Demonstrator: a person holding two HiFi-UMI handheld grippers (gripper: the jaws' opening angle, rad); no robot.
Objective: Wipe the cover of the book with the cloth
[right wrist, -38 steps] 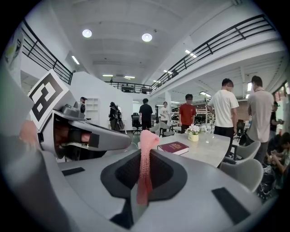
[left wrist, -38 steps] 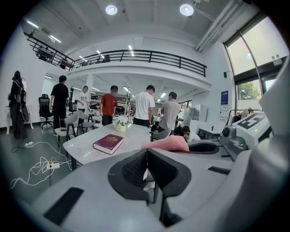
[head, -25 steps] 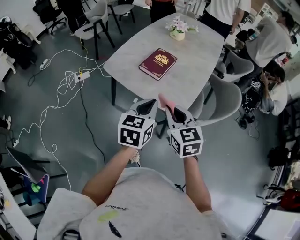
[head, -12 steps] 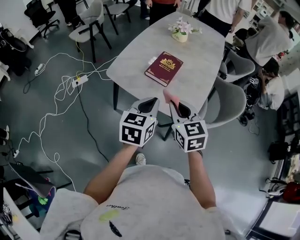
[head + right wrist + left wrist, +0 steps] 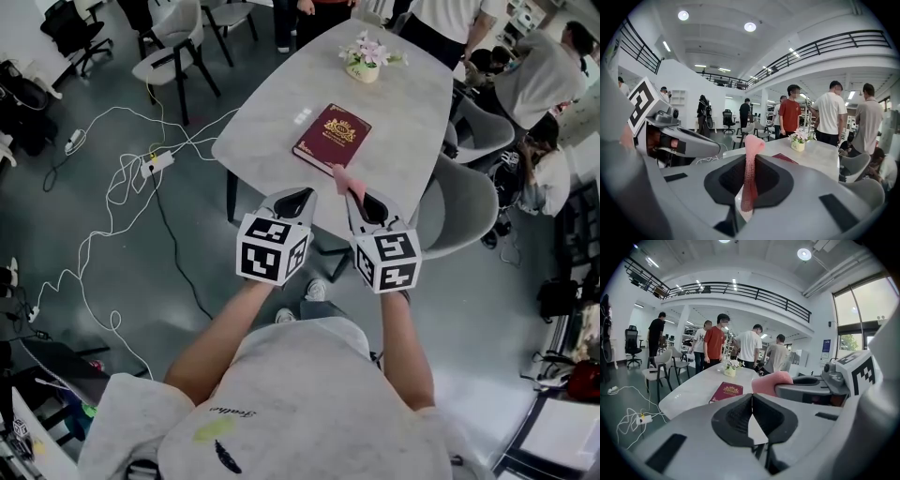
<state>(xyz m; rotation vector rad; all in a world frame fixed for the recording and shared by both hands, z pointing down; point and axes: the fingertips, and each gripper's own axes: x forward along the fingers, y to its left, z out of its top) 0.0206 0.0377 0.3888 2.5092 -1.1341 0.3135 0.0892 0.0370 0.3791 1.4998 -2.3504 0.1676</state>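
Right gripper is pinching a pink cloth, seemingly soft and limp, by its edge near the book; left gripper is hovering closed, empty.

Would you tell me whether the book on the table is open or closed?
Closed: the book lies flat, its maroon cover and gold emblem facing up.

Stepped nearer the table. Carried the left gripper and right gripper forward together, bringing the pink cloth from well short of the maroon book to just beside its near corner.
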